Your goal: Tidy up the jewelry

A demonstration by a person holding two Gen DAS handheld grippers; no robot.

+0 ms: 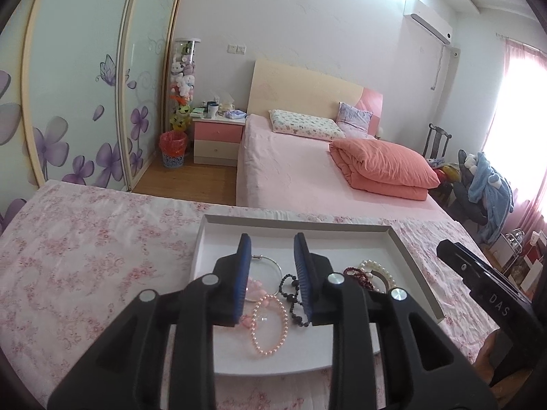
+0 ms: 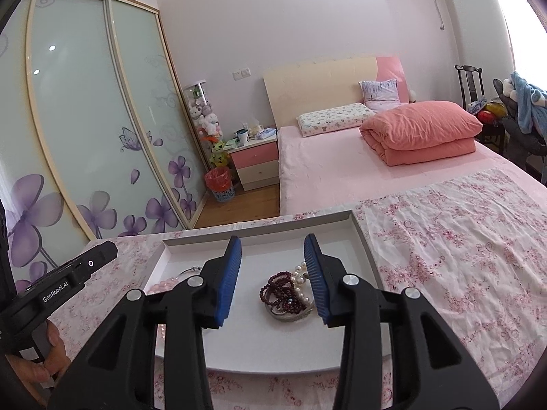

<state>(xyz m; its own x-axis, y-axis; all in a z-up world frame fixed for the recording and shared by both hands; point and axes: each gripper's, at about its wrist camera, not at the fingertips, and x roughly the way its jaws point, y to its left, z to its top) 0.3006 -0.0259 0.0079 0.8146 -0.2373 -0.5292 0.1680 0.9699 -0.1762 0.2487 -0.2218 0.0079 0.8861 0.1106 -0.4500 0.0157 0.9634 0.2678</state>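
Jewelry sits in a shallow white cardboard tray (image 1: 415, 266) with grey walls, which rests on the pink floral tablecloth (image 1: 85, 256) in front of me. From my left wrist camera I see the left gripper (image 1: 271, 278) hanging over the tray with its blue ribbed pads apart and nothing pressed between them. Beneath that gap lie a pink pearl bracelet (image 1: 269, 324), a black beaded string (image 1: 290, 294) close against the right-hand pad, and a thin silver wire bangle (image 1: 270, 263) farther back. Pale pink flower-shaped beads (image 1: 254, 287) show just beside the left-hand pad.

From my right wrist camera the right gripper (image 2: 271, 280) is likewise parted, holding nothing, poised above the tray's right half. Under it is a heap: a dark red garnet bead bracelet (image 2: 282, 292) coiled on top of a white pearl strand (image 2: 302, 282), with a silvery band (image 2: 285, 315) peeking out beneath. The pearl strand runs behind the right-hand pad; whether it touches the pad I cannot tell.

At the left edge of that view my hand (image 2: 41, 358) grips the handle of the other device. Beyond the table stands a bed (image 2: 342, 171) with a folded coral quilt (image 2: 420, 130).
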